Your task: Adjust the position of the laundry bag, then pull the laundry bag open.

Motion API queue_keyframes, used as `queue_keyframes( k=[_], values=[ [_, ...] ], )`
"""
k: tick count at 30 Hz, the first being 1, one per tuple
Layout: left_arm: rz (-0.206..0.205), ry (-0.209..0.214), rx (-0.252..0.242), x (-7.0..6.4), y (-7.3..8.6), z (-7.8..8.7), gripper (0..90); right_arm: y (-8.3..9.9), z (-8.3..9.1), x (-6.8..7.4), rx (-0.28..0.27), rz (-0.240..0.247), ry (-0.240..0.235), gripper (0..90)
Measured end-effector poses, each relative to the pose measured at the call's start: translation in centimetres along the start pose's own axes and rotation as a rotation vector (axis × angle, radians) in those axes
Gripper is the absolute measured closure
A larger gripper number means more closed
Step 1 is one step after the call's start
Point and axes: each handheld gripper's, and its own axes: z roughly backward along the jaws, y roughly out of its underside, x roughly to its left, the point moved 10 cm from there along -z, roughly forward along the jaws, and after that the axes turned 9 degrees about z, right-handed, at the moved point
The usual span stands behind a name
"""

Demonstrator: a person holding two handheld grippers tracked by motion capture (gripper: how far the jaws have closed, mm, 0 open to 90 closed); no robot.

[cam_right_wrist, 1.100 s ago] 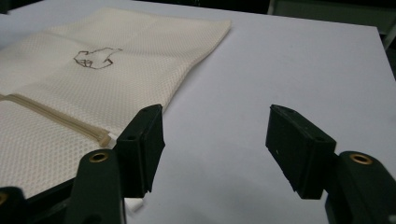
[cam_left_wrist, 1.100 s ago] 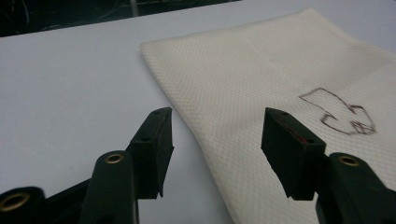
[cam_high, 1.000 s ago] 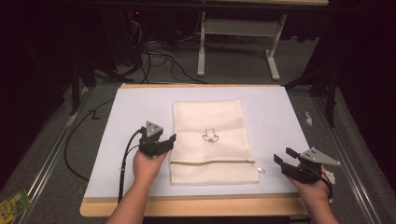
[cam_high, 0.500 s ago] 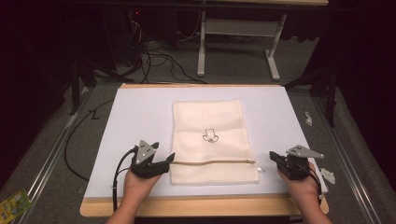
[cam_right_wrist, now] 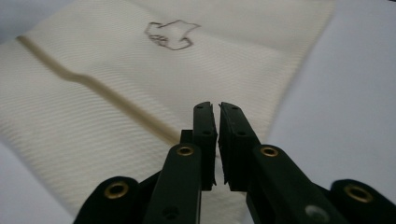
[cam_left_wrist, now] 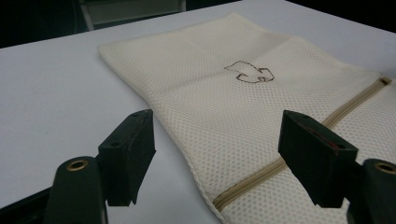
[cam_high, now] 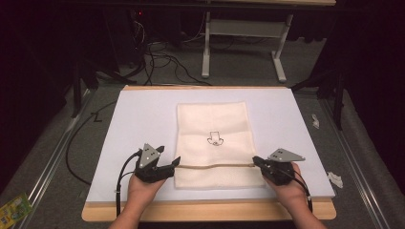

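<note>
A cream mesh bag [cam_high: 212, 138] with a small dark drawing [cam_high: 215, 139] lies flat on the white board [cam_high: 138, 119]. A tan zipper [cam_high: 215, 166] runs across its near part. My left gripper [cam_high: 173, 164] is open at the zipper's left end. In the left gripper view its jaws [cam_left_wrist: 217, 140] straddle the bag's edge [cam_left_wrist: 187, 158] and the zipper end [cam_left_wrist: 243, 189]. My right gripper [cam_high: 256, 161] is at the zipper's right end. There its jaws [cam_right_wrist: 218, 109] are shut over the zipper [cam_right_wrist: 107, 93], with the pull hidden between them.
The board rests on a wooden table whose front edge [cam_high: 210, 211] lies just ahead of the person's hands. Paper scraps [cam_high: 336, 180] lie off the board's right side. A green packet [cam_high: 14, 208] lies on the floor at the left. Cables and a desk frame [cam_high: 243, 28] are beyond.
Both grippers moved inward to the zipper's two ends. The right gripper, away from the bag at the right before, now has its jaws shut at the zipper's end.
</note>
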Motion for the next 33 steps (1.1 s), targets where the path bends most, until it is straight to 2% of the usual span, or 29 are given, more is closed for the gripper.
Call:
queue_keyframes(
  k=[3,5,7,8,9,13,19,20,25,30,32,33],
  values=[
    [0.007,0.006,0.002,0.1,0.1,-0.1,27.9,1.4,0.2,-2.1,0.012,-0.096,0.02,85.0],
    [0.015,0.011,0.001,0.2,0.1,-0.2,27.9,2.1,0.2,-2.8,0.027,-0.115,0.033,84.6],
    [0.02,0.016,0.0,0.2,0.0,-0.3,27.9,2.4,0.1,-3.0,0.037,-0.128,0.036,82.7],
    [0.021,0.019,-0.006,0.2,-0.3,-0.4,27.9,2.8,-0.1,-3.1,0.048,-0.147,0.046,71.7],
    [0.017,0.021,-0.01,0.1,-0.5,-0.5,27.9,3.0,-0.2,-3.1,0.053,-0.154,0.051,68.3],
    [0.014,0.039,-0.03,-0.6,-1.2,-0.9,27.9,3.6,-0.6,-2.6,0.073,-0.161,0.043,62.5],
    [0.01,0.048,-0.015,-1.2,-1.0,-1.2,27.4,4.0,-0.9,-2.2,0.077,-0.196,0.005,59.2],
    [0.008,0.049,-0.009,-1.2,-0.8,-1.2,27.4,4.0,-1.0,-2.2,0.078,-0.214,0.002,58.8],
    [-0.008,0.041,0.012,-1.2,-0.3,-1.0,26.9,4.4,-1.4,-1.8,0.116,-0.185,-0.01,61.5],
    [-0.036,0.024,0.002,-1.3,-0.6,-0.2,26.7,4.5,-1.4,-1.6,0.118,-0.158,-0.001,62.2],
    [-0.029,0.02,-0.002,-1.2,-0.6,0.0,26.6,4.5,-1.4,-1.6,0.119,-0.158,-0.001,62.5],
    [-0.015,0.021,-0.007,-1.3,-0.5,0.0,26.4,4.5,-1.5,-1.6,0.117,-0.143,-0.004,63.7]
  ],
)
